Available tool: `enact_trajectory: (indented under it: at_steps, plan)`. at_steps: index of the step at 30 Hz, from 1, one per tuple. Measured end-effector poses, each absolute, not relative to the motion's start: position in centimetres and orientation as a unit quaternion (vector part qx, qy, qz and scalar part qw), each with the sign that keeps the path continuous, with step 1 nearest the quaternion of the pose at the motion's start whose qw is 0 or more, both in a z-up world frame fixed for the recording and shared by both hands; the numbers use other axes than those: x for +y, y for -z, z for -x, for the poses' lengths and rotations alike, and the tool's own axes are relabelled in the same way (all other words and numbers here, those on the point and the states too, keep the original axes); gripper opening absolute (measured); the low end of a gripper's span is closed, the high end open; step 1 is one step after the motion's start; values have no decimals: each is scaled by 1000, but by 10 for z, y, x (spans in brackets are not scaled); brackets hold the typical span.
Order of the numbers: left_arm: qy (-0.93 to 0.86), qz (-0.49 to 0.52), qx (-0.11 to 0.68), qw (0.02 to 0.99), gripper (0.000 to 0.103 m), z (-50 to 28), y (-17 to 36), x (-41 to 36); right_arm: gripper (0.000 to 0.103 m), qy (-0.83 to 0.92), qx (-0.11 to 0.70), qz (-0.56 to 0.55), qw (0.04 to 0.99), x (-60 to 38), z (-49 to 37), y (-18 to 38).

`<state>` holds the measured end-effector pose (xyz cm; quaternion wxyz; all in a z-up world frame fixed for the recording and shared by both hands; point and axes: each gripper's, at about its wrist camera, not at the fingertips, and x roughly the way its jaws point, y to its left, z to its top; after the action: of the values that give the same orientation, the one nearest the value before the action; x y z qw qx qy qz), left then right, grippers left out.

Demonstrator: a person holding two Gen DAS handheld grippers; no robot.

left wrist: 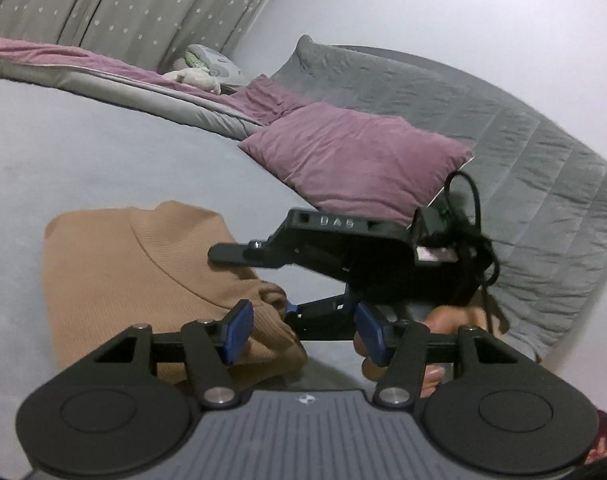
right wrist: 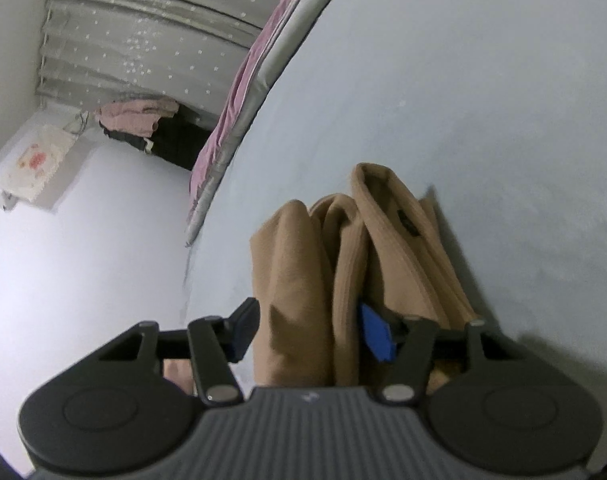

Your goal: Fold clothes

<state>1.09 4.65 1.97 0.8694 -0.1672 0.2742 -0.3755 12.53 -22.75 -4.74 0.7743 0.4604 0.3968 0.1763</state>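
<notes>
A tan ribbed sweater (left wrist: 123, 272) lies folded on the pale blue bed sheet (left wrist: 83, 152), its collar towards the pillows. My left gripper (left wrist: 303, 334) is open just above the sweater's bunched near corner, which lies by its left blue pad (left wrist: 237, 332). My right gripper (left wrist: 255, 280) comes in from the right, held by a hand (left wrist: 443, 320), its fingers spread over that same bunched edge. In the right wrist view the sweater (right wrist: 387, 232) stands in thick upright folds, and the right gripper (right wrist: 309, 334) is open with the fabric running between its fingers.
A purple pillow (left wrist: 355, 160) and a grey quilted cover (left wrist: 503, 128) lie behind the sweater. A purple-grey duvet (left wrist: 103, 68) and a soft toy (left wrist: 195, 76) line the far side. Beyond the bed's edge (right wrist: 207, 184) are bare floor and a pile of clothes (right wrist: 143, 120).
</notes>
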Motion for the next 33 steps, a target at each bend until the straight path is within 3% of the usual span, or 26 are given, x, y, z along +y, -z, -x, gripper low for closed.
enact_trajectory:
  at_steps: [3,9,12,17,33]
  plan:
    - [364,169,272,875,55,-15,-24,58,53,-180,389,-445,786,-223,-120,40]
    - [304,186,263,897,53,-28,-19,78,30,-189,373,-414,809,-215,-108,25]
    - [281,199,262,901,42,-35,-10,84,26,-193,365,-398,819,-210,-103,18]
    - [273,204,259,904,32,-40,1,81,24,-208,345,-397,825,-215,-95,8]
    - [308,169,275,895,30,-50,16,45,23,-191,348,-475,786,-277,-113,51]
